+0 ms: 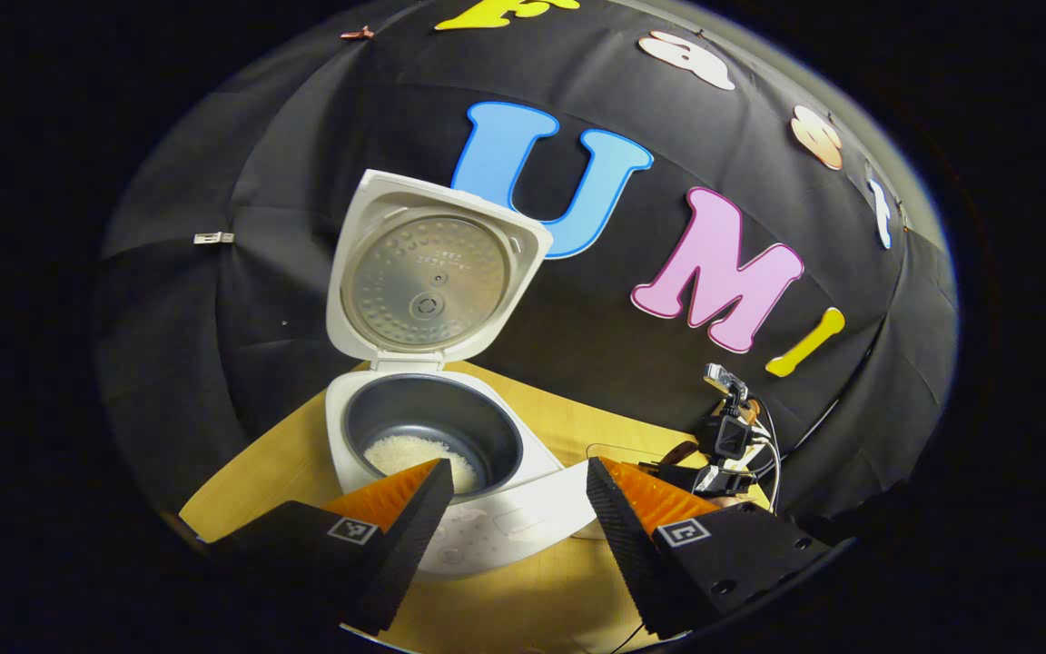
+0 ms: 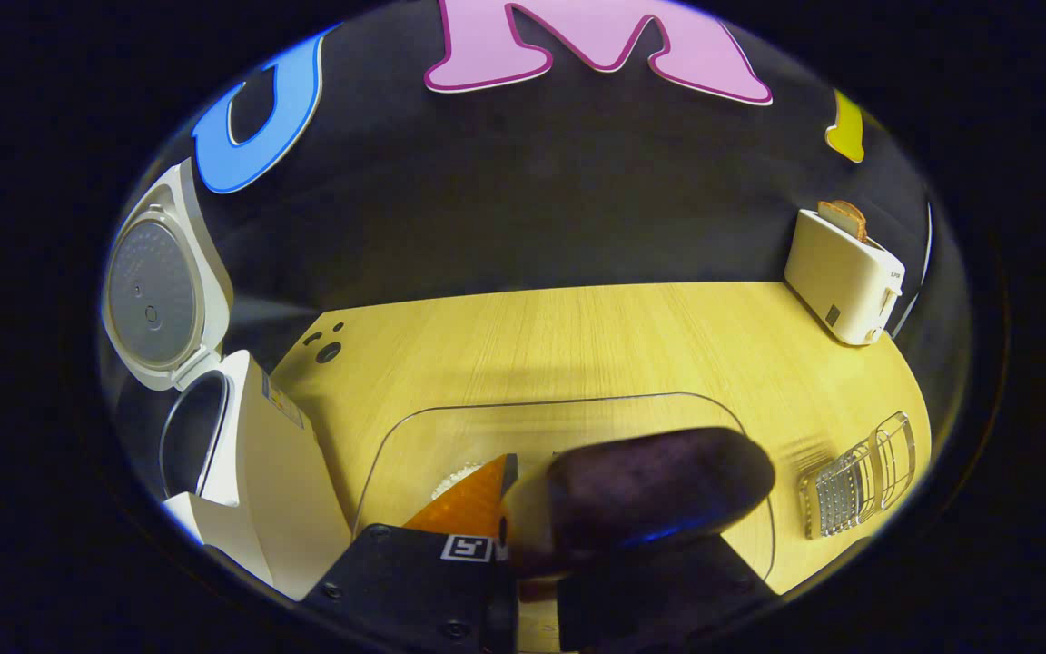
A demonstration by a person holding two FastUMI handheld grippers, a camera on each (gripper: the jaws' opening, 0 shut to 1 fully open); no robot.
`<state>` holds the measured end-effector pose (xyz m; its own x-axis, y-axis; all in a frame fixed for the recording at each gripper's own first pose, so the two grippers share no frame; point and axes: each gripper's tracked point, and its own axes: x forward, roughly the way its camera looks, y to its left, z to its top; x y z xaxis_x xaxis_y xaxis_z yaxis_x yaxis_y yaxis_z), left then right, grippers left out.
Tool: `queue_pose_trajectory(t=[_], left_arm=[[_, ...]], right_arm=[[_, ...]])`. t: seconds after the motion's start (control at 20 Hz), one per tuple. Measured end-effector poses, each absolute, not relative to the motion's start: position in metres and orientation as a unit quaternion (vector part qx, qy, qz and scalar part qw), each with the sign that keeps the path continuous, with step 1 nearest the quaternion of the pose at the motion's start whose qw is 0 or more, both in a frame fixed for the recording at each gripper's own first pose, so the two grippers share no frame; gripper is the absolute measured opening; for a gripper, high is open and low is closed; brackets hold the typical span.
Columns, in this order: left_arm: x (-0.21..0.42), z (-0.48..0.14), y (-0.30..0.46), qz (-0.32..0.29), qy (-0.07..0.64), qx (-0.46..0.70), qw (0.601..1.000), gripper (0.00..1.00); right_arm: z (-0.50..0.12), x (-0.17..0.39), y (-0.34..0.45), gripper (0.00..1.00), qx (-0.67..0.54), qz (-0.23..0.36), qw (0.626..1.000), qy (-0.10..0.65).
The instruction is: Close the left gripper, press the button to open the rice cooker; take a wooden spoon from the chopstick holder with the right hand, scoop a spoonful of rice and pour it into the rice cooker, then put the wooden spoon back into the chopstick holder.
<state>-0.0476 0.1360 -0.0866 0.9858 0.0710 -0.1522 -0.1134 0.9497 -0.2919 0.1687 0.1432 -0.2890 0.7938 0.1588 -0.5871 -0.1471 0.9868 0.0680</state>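
Rice cooker [image 1: 437,436] front panel partly hidden behind the left gripper [image 1: 514,504] fingers. Over in the right gripper view, wooden spoon [image 2: 659,490] bowl blurred and dark, blocking one finger of the right gripper [image 2: 532,509] and part of a clear tray [image 2: 414,436]; grip state hard to judge. Cooker's lower body cut off at the edge.

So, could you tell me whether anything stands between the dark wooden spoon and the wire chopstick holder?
Nothing visible does: in the right gripper view, beyond the rim of the clear plastic tray under the dark wooden spoon, only bare light wooden table lies before the wire chopstick holder.
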Motion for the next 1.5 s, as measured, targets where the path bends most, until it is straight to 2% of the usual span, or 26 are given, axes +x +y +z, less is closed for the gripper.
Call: queue_pose_trajectory(t=[0.05,0.1,0.15,0.6,0.9,1.2,1.25,1.3,1.5], left_arm=[[-0.051,-0.087,0.139,0.051,0.071,-0.153,0.984,0.96],[-0.052,-0.089,0.141,0.054,0.072,-0.155,0.984,0.91],[-0.054,-0.091,0.145,0.058,0.074,-0.156,0.983,0.96],[-0.066,-0.091,0.16,0.078,0.072,-0.162,0.981,0.96],[-0.067,-0.088,0.161,0.076,0.07,-0.157,0.982,0.96],[-0.068,-0.089,0.159,0.074,0.072,-0.142,0.984,0.96],[-0.068,-0.089,0.158,0.073,0.074,-0.141,0.985,0.92],[-0.069,-0.09,0.157,0.073,0.075,-0.14,0.985,0.95],[-0.069,-0.088,0.153,0.07,0.075,-0.136,0.985,0.96]], right_arm=[[-0.29,0.168,0.146,0.1,0.015,0.082,0.946,0.314],[-0.289,0.166,0.15,0.1,0.022,0.085,0.944,0.319],[-0.291,0.164,0.154,0.1,0.033,0.087,0.941,0.325],[-0.288,0.155,0.161,0.1,0.153,0.07,0.915,0.367],[-0.269,0.155,0.152,0.1,0.213,0.065,0.904,0.364],[-0.267,0.152,0.119,0.1,0.269,0.029,0.89,0.368],[-0.265,0.153,0.114,0.1,0.284,0.023,0.886,0.367],[-0.262,0.153,0.11,0.1,0.299,0.018,0.881,0.365],[-0.24,0.156,0.102,0.1,0.346,0.01,0.87,0.352]])
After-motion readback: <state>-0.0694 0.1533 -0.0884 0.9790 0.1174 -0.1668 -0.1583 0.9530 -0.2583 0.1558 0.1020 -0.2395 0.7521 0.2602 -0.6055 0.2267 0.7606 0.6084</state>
